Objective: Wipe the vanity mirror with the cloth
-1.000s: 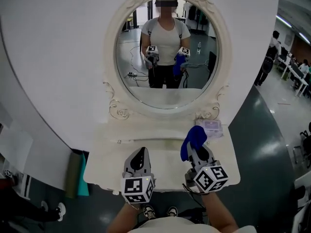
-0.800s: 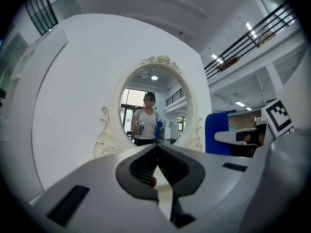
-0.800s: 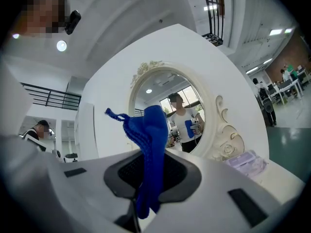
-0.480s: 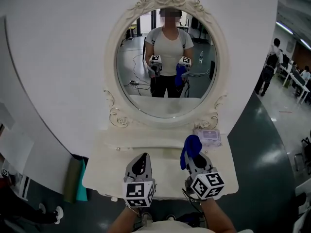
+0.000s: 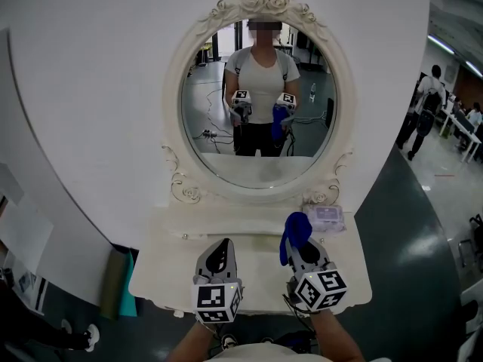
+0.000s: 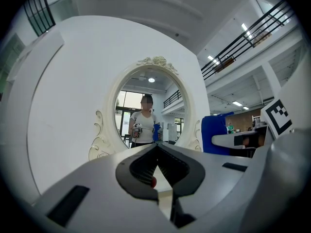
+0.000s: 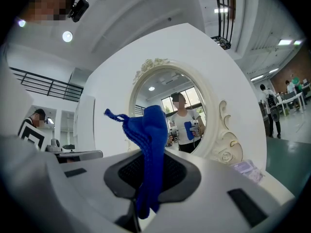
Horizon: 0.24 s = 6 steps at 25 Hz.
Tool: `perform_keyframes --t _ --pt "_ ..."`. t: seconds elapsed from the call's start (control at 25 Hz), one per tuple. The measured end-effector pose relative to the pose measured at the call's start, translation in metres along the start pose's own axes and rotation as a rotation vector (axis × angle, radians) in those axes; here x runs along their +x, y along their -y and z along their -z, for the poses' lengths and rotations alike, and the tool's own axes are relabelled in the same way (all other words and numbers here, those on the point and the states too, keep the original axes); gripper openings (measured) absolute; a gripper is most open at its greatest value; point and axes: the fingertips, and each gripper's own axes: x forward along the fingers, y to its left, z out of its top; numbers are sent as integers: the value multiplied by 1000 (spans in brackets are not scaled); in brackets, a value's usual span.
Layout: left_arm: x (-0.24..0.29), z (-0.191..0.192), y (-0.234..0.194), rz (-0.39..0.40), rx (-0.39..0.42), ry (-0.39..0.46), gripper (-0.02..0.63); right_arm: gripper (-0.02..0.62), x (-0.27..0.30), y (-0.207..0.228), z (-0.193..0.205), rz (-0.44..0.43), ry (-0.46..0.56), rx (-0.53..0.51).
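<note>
Barely moving, right gripper (image 5: 300,241) stays clamped on the cloth (image 5: 296,228), vanity mirror (image 5: 256,138) well ahead; left gripper (image 5: 219,245) jaws together, empty; wiping unstarted.

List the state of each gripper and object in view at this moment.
left gripper: shut, empty, over the vanity top.
right gripper: shut on the cloth.
cloth: blue, bunched, sticking up from the jaws, clear of the glass.
vanity mirror: upright, not touched by the cloth.
packet: lying flat on the vanity top, by the right of the mirror's base.
</note>
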Motion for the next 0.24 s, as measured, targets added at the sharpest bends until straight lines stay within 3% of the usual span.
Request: perform_keyframes --t 0.24 --pt "1 0 -6 -9 -13 -3 5 64 2 2 -1 16 -2 6"
